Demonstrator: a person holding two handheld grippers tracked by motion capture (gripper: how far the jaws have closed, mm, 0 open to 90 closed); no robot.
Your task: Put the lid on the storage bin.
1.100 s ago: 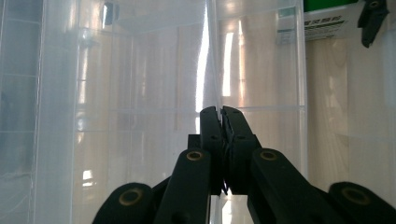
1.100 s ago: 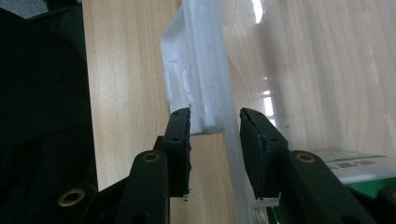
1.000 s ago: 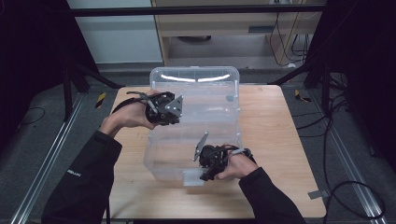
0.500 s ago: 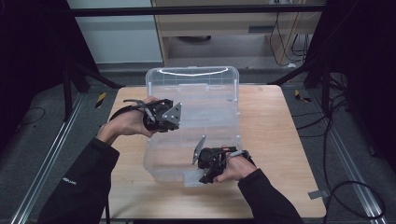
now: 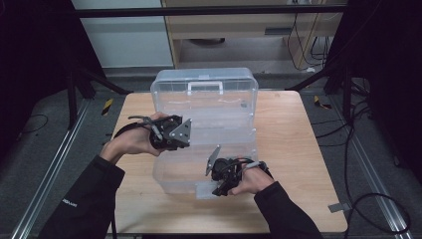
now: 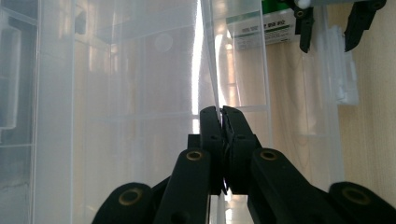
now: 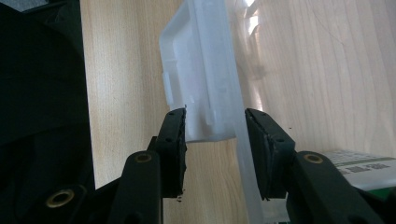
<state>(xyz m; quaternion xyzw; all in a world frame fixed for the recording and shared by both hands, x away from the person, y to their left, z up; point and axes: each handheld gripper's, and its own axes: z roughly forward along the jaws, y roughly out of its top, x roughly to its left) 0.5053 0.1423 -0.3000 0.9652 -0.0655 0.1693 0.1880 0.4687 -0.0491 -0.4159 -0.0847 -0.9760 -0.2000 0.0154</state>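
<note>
Pinching the clear box's [image 5: 204, 144] side wall, L gripper [image 6: 220, 122] has jaws fully closed on thin plastic. R gripper [image 7: 215, 128], jaws just opening, straddles front latch [image 7: 201, 70] w/o pressing. Box sits mid-table [image 5: 293, 149].

A: What differs from the earlier pictures?

B: The left hand-held gripper [image 5: 186, 133], clamped on the side wall of the clear plastic box [image 5: 204, 99], sits lower in the high view, nearer the person. The box's lid edge [image 5: 204, 73] stands higher and more upright.

A: And the right hand-held gripper [image 5: 215, 181]?

B: Its jaws have just been opening; the white front latch [image 7: 198, 70] lies between them, pads slightly apart from it.
</note>
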